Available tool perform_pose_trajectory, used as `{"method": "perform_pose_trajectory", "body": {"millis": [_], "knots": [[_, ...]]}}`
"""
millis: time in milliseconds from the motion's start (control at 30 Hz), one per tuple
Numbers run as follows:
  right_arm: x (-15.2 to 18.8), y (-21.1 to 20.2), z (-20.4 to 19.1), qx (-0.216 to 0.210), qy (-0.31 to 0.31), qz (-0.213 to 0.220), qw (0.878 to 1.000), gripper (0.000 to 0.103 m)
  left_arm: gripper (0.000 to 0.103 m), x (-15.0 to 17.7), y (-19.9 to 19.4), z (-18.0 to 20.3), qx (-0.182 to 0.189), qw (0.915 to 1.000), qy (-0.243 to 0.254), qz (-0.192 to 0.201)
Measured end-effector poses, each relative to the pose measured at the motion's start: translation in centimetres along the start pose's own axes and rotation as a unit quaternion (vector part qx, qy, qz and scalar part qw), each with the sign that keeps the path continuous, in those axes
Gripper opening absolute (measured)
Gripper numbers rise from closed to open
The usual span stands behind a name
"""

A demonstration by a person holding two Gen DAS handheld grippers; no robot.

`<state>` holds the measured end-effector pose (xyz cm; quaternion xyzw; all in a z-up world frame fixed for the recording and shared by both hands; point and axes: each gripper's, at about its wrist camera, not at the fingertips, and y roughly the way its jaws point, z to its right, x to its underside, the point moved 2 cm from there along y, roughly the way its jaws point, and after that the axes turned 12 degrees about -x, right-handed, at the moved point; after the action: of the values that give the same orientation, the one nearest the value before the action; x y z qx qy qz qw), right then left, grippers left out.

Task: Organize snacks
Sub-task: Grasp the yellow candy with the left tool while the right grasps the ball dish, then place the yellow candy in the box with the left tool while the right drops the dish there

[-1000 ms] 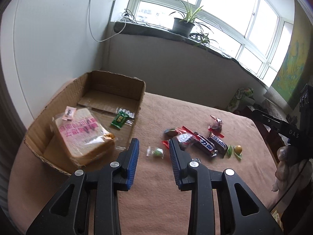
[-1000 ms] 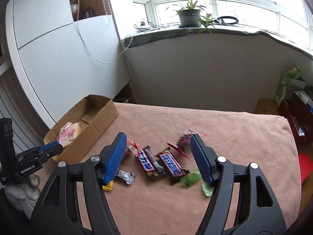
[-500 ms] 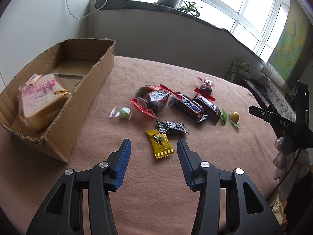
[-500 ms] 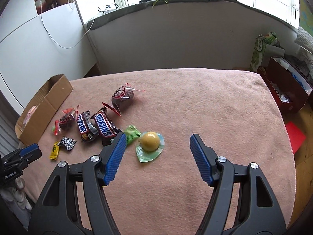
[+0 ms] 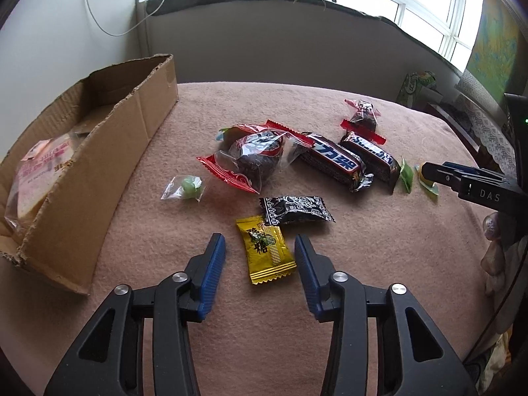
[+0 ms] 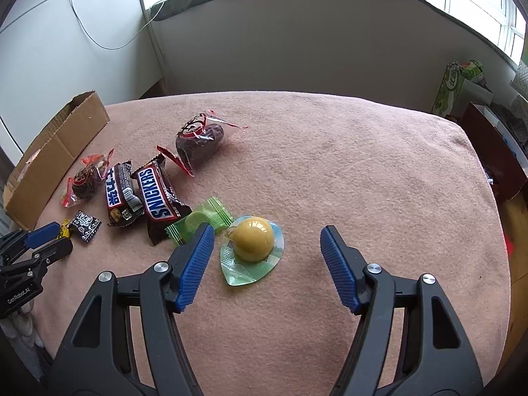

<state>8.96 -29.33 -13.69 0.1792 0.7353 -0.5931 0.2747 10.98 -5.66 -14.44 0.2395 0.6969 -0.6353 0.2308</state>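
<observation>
Left gripper (image 5: 260, 247), jaws closing, pads not yet touching the yellow candy packet (image 5: 265, 249) lying between its fingertips. Right gripper (image 6: 266, 242) spread wide; yellow jelly cup (image 6: 252, 243) lies just inside its left finger, untouched.

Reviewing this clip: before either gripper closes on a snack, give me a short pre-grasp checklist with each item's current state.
1. Left gripper lined up on the yellow candy: ok, the packet lies between the jaws, which are closing.
2. Left pads pressing on the candy: not ok, gaps show on both sides.
3. Right gripper lined up on the jelly cup: ok, the cup lies between open jaws, nearer one finger.
4. Right finger clear of the green candy: cannot tell, the fingertip overlaps it in this view.
5. Box has room: ok, only a bread pack is seen inside.
</observation>
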Motion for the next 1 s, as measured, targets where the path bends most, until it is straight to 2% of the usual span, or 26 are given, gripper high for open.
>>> {"method": "perform_pose_trajectory", "body": {"millis": [67, 200, 267, 400, 433, 700, 1000], "knots": [[0.0, 0.4, 0.0, -0.004, -0.001, -0.006, 1.000, 0.054, 0.028, 0.0, 0.1, -0.2, -0.005, 1.0000, 0.001, 0.004], [0.0, 1.0, -0.1, -0.001, -0.006, -0.015, 1.000, 0.049, 0.025, 0.0, 0.0, -0.5, -0.003, 1.0000, 0.002, 0.007], [-0.1, 1.1, -0.3, 0.000, -0.011, -0.017, 1.000, 0.040, 0.025, 0.0, 0.1, -0.4, -0.002, 1.0000, 0.003, 0.008], [0.0, 1.1, -0.8, 0.007, -0.019, -0.018, 1.000, 0.039, 0.025, 0.1, 0.0, -0.8, 0.002, 1.0000, -0.003, 0.008], [0.0, 1.0, -0.8, 0.009, -0.020, -0.018, 1.000, 0.034, 0.025, 0.1, -0.1, -0.9, 0.003, 1.0000, -0.005, 0.008], [0.2, 0.3, -1.0, 0.013, -0.014, -0.010, 1.000, 0.034, 0.024, 0.2, -1.3, -2.3, 0.012, 0.9996, -0.020, 0.016], [0.4, -3.3, -2.3, 0.010, -0.005, 0.025, 1.000, 0.034, 0.024, -0.6, -3.7, -3.1, 0.037, 0.9978, -0.033, 0.045]]}}
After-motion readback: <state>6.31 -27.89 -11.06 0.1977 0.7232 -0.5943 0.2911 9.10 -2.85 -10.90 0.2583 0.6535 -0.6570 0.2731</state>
